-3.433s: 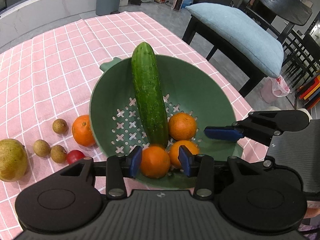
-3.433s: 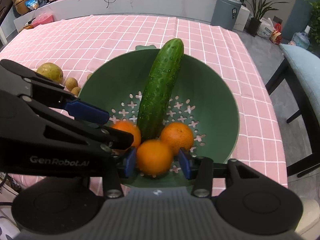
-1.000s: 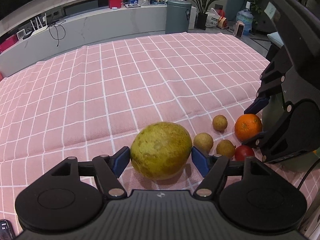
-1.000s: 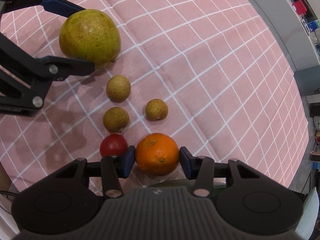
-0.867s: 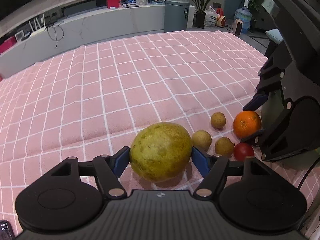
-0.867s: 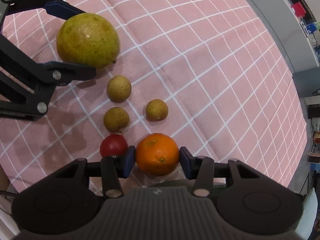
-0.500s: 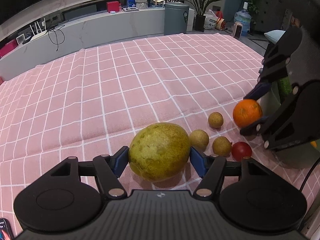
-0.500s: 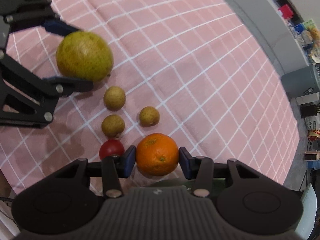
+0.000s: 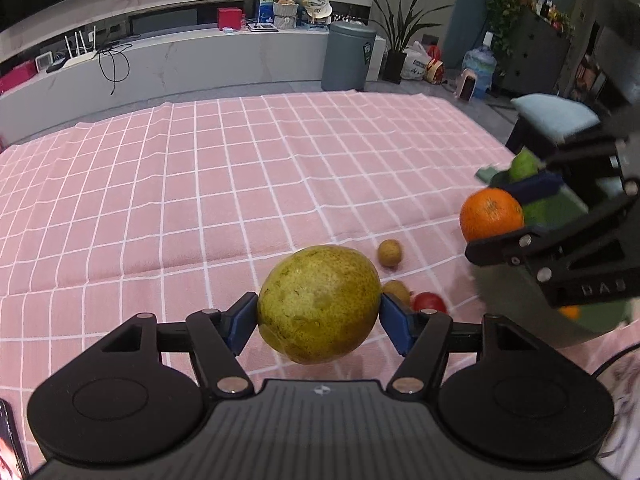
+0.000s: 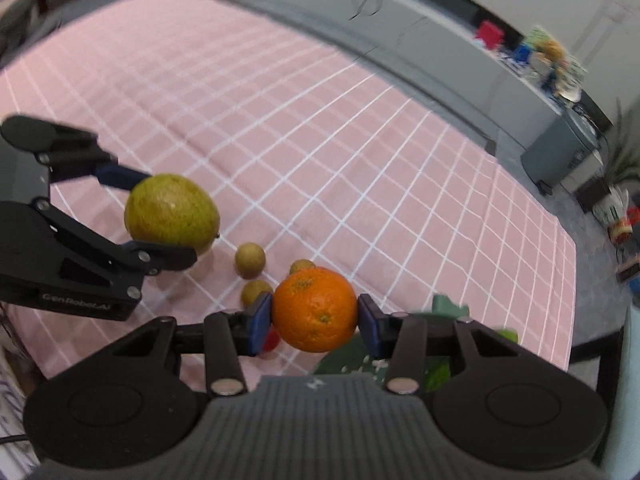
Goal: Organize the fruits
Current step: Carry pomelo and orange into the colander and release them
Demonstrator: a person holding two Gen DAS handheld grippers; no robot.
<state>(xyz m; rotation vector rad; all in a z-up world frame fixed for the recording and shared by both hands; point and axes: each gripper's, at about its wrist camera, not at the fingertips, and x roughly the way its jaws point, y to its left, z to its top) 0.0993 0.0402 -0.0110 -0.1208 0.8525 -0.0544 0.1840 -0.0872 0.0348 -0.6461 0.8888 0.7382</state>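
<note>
My left gripper (image 9: 319,320) is shut on a large yellow-green pear (image 9: 319,303) and holds it above the pink checked cloth; the pear also shows in the right wrist view (image 10: 171,215). My right gripper (image 10: 315,320) is shut on an orange (image 10: 315,309), lifted off the cloth; the orange shows in the left wrist view (image 9: 491,213) at the right. The green colander (image 9: 592,316) with a cucumber (image 9: 525,165) sits at the right, partly hidden by the right gripper. Its handle shows in the right wrist view (image 10: 447,305).
Small brown longans (image 10: 250,260) and a red cherry tomato (image 9: 429,303) lie on the cloth (image 9: 240,184) between the grippers. A chair with a blue cushion (image 9: 556,114) stands past the table's right edge. A grey bin (image 9: 347,56) stands behind the table.
Both grippers closed on their fruits and lifted them: the pear and the orange have risen off the cloth. The right gripper tilted up toward the colander side.
</note>
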